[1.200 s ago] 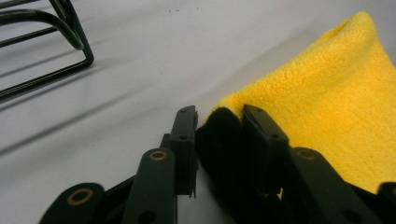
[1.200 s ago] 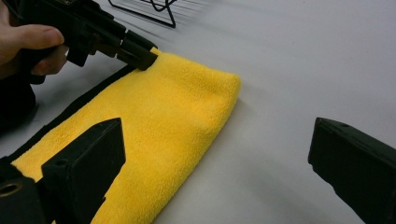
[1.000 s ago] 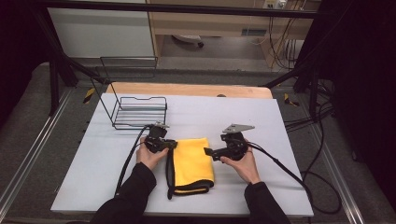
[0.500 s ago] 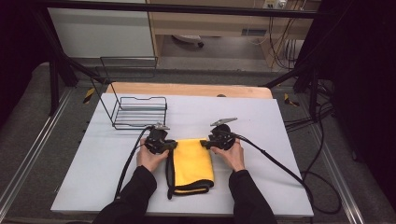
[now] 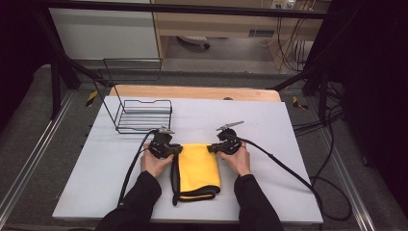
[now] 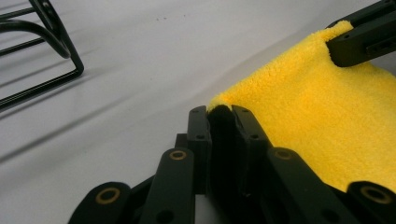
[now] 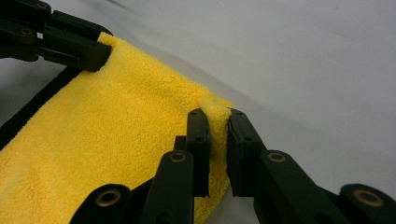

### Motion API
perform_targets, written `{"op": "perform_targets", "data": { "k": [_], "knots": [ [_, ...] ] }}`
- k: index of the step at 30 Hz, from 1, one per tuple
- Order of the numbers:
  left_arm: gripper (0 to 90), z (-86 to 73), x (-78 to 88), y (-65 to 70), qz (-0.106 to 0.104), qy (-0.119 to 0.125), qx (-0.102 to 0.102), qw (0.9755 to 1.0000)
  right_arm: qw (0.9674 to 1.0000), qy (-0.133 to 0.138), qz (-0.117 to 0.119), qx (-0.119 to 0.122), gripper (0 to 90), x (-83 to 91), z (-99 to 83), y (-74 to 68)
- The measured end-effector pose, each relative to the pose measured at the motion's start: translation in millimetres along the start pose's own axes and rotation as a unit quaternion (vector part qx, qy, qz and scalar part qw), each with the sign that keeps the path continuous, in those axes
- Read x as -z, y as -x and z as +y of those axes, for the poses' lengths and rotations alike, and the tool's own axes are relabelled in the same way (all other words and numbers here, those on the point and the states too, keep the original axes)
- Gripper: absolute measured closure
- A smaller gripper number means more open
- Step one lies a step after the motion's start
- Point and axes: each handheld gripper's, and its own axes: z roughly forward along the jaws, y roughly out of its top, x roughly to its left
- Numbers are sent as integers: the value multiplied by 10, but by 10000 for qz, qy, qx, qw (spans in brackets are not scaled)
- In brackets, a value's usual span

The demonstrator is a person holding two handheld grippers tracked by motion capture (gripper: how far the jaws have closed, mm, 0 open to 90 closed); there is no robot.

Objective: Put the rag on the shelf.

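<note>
The high view shows a yellow cloth (image 5: 198, 166) with a black edge, lying flat on the white desk (image 5: 288, 144), near the person's side. The left gripper (image 5: 176, 150) holds the far left corner of the cloth and the right gripper (image 5: 211, 148) holds the far right corner. In the left gripper view, the jaws are pressed together on the corner of the cloth (image 6: 327, 107). In the right gripper view, the jaws have just been closing, and now a fold of the cloth (image 7: 116, 135) is pinched between them. A black wire rack (image 5: 144, 115) stands on the desk behind the left gripper, apart from the cloth. Both hands rest on the desk beside the cloth.
</note>
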Motion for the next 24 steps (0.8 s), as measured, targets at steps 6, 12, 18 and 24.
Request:
{"op": "perform_targets", "data": {
  "k": [6,12,18,24],
  "knots": [
    [793,22,138,8,-96,231,22,9997,9997,242,-31,91,827,125,4,-71],
    [791,29,302,49,-210,542,29,9983,9979,605,20,209,826,338,13,-171],
    [791,39,458,114,-270,763,-128,9966,9956,883,130,287,827,526,8,-260],
    [791,91,580,216,-255,941,-311,9947,9930,1107,153,389,828,700,-5,-327]
  ]
}}
